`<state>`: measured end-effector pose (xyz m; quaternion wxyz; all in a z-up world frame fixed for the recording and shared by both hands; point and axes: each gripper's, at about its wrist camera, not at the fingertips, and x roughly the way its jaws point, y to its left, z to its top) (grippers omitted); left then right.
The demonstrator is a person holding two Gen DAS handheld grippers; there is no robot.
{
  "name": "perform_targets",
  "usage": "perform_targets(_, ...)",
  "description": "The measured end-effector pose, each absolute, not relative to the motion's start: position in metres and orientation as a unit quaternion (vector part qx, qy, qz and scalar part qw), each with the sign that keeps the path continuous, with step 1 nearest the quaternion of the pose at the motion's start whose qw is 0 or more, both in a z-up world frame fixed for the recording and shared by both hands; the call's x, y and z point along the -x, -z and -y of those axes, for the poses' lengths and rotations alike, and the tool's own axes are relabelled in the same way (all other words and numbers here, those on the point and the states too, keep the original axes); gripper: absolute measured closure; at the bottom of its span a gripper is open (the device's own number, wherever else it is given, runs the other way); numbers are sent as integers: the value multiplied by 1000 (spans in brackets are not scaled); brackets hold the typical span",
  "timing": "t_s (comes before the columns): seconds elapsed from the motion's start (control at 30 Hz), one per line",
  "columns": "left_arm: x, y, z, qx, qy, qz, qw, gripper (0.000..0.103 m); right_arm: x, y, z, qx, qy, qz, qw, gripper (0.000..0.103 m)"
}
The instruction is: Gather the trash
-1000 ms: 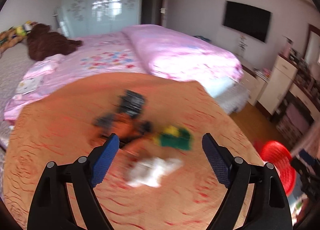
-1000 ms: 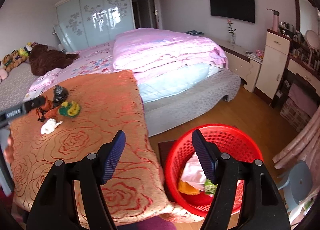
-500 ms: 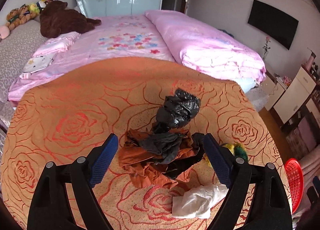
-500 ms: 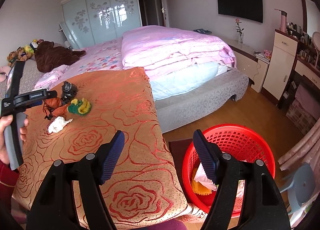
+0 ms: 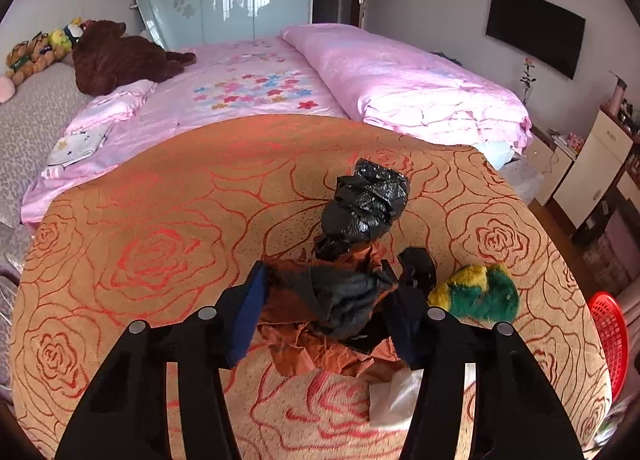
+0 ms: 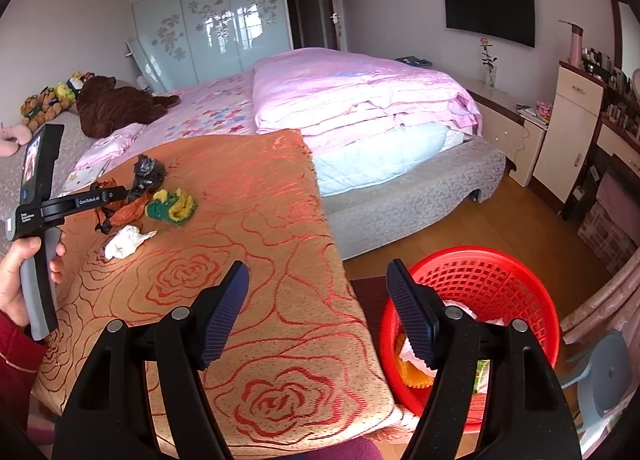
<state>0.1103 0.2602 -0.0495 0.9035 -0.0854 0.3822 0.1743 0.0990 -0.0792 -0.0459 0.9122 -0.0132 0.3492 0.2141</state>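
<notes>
A crumpled brown and black wrapper (image 5: 320, 308) lies on the orange rose blanket (image 5: 160, 244). My left gripper (image 5: 330, 324) has its jaws closed against both sides of the wrapper; it also shows in the right wrist view (image 6: 120, 196). A black bag wad (image 5: 366, 204) lies just beyond, a green and yellow fluffy piece (image 5: 476, 292) to the right, a white tissue (image 5: 394, 396) near my right finger. My right gripper (image 6: 318, 316) is open and empty above the blanket's edge beside the red basket (image 6: 480, 280).
The red basket holds several pieces of trash and stands on the wood floor (image 6: 460, 228) by the bed. A folded pink duvet (image 6: 352, 92) and a brown plush bear (image 6: 116, 104) lie on the bed. Cabinets (image 6: 568, 132) line the right wall.
My left gripper has moved down onto the trash pile and closed its jaws around the brown and black wrapper. My right gripper has stayed open near the basket, shifting slightly.
</notes>
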Motion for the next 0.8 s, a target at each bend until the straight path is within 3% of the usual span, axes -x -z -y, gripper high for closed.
perform_targets(0.8, -35, 51, -265, 93, -231, -343, 906, 51, -133, 58, -71, 65, -312, -365, 875, 34)
